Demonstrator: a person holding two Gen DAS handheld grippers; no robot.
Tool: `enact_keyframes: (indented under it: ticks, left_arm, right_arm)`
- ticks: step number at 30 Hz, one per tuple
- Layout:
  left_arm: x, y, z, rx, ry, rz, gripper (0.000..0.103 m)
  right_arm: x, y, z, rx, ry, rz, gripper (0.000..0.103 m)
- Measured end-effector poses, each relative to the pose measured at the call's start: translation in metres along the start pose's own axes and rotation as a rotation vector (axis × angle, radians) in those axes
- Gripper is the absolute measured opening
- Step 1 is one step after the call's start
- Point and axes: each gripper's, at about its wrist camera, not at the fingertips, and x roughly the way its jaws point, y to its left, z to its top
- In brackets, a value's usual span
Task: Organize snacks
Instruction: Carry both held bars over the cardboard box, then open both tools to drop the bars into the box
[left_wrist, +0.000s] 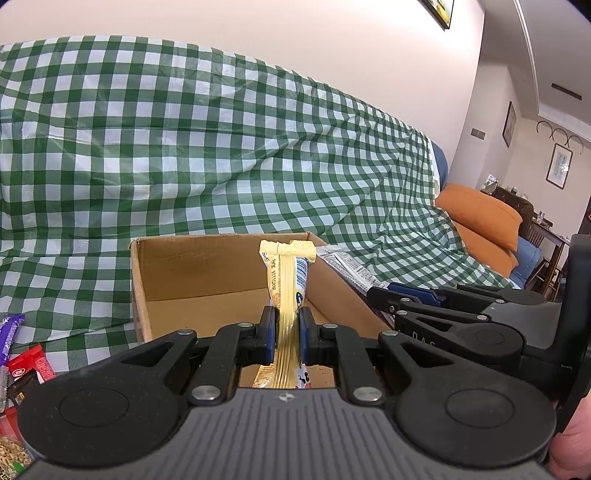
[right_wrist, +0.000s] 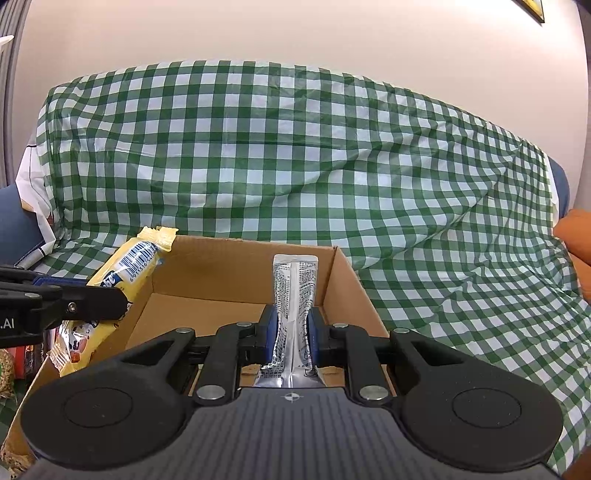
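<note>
Yellow snack packet (left_wrist: 286, 295): pale yellow striped wrapper, crimped top seal, blue-and-white barcode panel on one side, cartoon print near the lower end.
Silver snack packet (right_wrist: 293, 317): crinkled foil, small black print, flat sealed top.
Left gripper (left_wrist: 287, 332): clamped tight on the yellow snack packet at mid-length, blue pads pressing both faces.
Right gripper (right_wrist: 291, 332): closed on the silver snack packet, foil pinched narrow between the pads.
Cardboard box (left_wrist: 207, 258): open-topped, brown, on the green checked cloth (left_wrist: 184, 147); visible floor bare, a few crumbs near the front.
Position: both packets held above the box opening, yellow at its left side, silver toward its right wall.
Axis: both lengthwise along the fingers, sealed ends pointing away from the cameras.
Loose wrappers (left_wrist: 26, 369): red and purple, left of the box.
</note>
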Motion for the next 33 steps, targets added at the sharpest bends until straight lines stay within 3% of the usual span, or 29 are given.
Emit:
enact_keyframes:
  ticks: [33]
  left_arm:
    - [0.0012, -0.0021, 0.0006, -0.006, -0.008, 0.004, 0.013]
  right_arm:
    - [0.0021, -0.0016, -0.0004, 0.003, -0.007, -0.013, 0.019]
